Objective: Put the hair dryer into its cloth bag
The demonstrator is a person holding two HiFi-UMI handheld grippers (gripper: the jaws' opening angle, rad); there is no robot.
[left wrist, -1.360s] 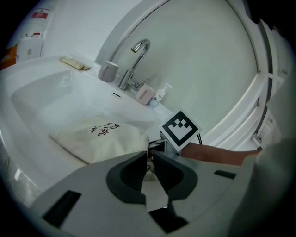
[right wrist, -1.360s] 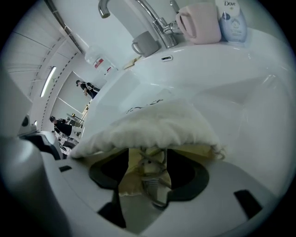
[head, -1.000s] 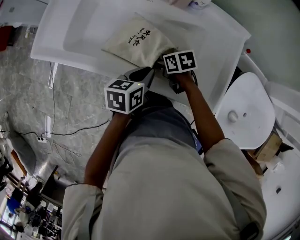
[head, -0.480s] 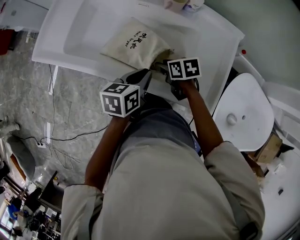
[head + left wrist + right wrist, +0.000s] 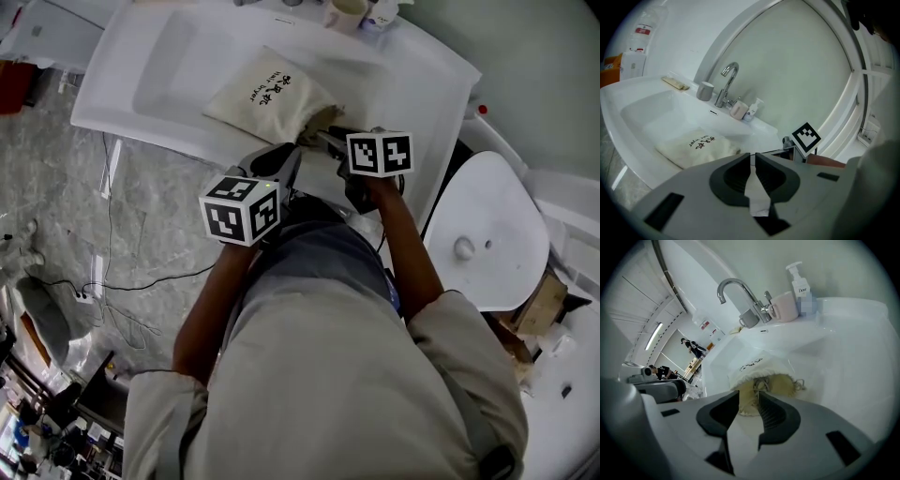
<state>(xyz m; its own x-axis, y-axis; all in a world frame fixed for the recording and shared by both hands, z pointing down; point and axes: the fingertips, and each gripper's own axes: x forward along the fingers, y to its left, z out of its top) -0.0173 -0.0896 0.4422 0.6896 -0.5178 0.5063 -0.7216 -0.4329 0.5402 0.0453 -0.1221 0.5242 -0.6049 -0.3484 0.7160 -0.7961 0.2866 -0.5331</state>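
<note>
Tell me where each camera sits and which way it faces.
Head view: on the person's head, steeply down at sink, cloth bag; torso, forearms show.
Left gripper view: rides left hand-held gripper, faces faucet; jaws together, empty.
Right gripper view: rides right hand-held gripper, faces bag's mouth; jaws apart, just been closing, cloth between.
All three share the bag.

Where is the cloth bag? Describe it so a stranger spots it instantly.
Start at the white washbasin. On its near side, away from the faucet, lies the cloth bag. It is the only soft, cream thing there, with black lettering and a gathered drawstring mouth.
</note>
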